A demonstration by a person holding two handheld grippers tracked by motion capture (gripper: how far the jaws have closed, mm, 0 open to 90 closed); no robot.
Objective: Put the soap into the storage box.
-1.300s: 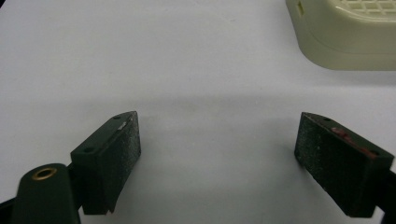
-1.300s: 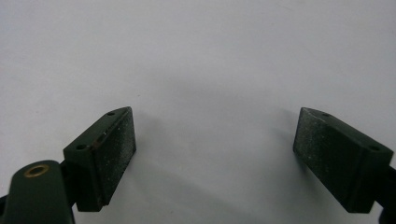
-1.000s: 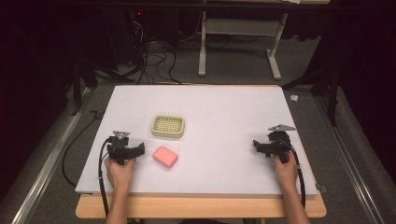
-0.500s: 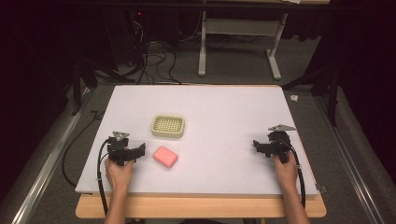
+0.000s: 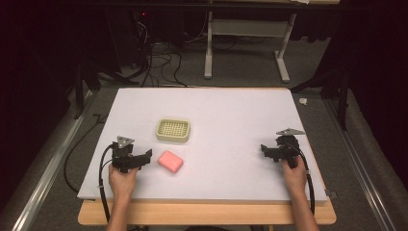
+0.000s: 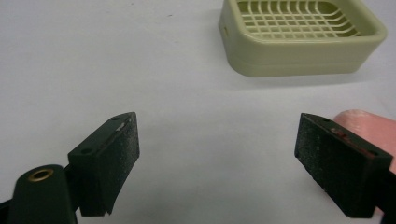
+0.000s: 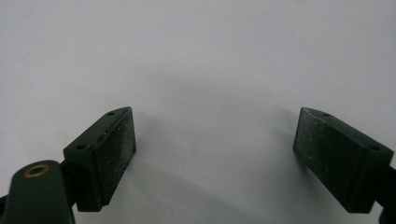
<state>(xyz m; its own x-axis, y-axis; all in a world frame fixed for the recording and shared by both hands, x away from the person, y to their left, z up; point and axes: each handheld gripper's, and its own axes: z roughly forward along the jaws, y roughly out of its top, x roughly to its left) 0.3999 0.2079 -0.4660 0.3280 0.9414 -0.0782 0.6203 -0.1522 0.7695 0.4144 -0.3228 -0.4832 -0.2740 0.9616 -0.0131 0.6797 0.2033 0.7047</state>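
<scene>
Left gripper (image 5: 144, 158) sits low over the near left part of the white table (image 5: 231, 110), its jaws spread wide with nothing between them; in the left gripper view the two black pads (image 6: 114, 158) frame only bare tabletop. Just to its right lies the pink soap bar (image 5: 170, 161), close to the jaw tips but not touching them (in the left gripper view a pink corner (image 6: 369, 123) peeks out behind the right-hand jaw, so the bar lies outside the opening, off to that side). Its long axis seems to run on a slant, from near right toward far left, roughly across the line the gripper points along. A little farther back stands the pale yellow slotted soap dish (image 5: 173, 130), empty, apart from the bar and just beyond it; in the left gripper view it shows ahead and to the right (image 6: 299, 37).

Right gripper (image 5: 265, 150) rests well apart, over toward the near right of the table, jaws likewise wide and empty above plain white surface.

By my reading the bar belongs to the left hand, which is far the nearer. To take it, that gripper would need to swing rightward until the bar sits between the pads, closing across its short width; the dish then waits just behind.
</scene>
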